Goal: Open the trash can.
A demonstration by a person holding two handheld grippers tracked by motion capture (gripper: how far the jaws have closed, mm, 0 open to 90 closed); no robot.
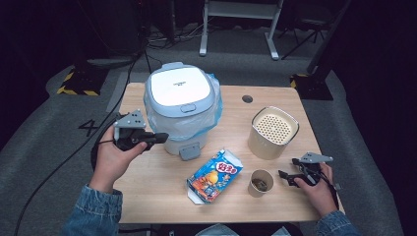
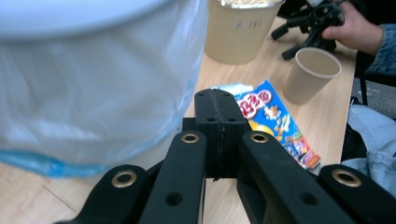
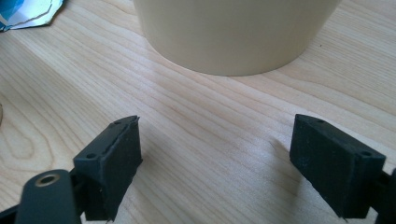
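A person's left hand holds my left gripper [image 1: 161,137] shut and empty, its tips close to the base of a white-lidded bin [image 1: 179,98] lined with a clear blue bag. In the left gripper view the closed gripper [image 2: 219,109] sits beside the bag-covered bin wall [image 2: 93,79]. My right gripper [image 1: 286,175] stands open low over the table, just right of a paper cup [image 1: 259,183] with something dark inside. In the right gripper view, my right gripper [image 3: 224,158] frames bare wood, with the base of the beige canister [image 3: 233,32] just ahead.
A colourful snack carton [image 1: 215,176] lies flat at the table's front middle. The beige canister [image 1: 273,132] with a perforated top stands at the right. A round cable hole [image 1: 247,99] sits behind it. Denim sleeves enter from the bottom.
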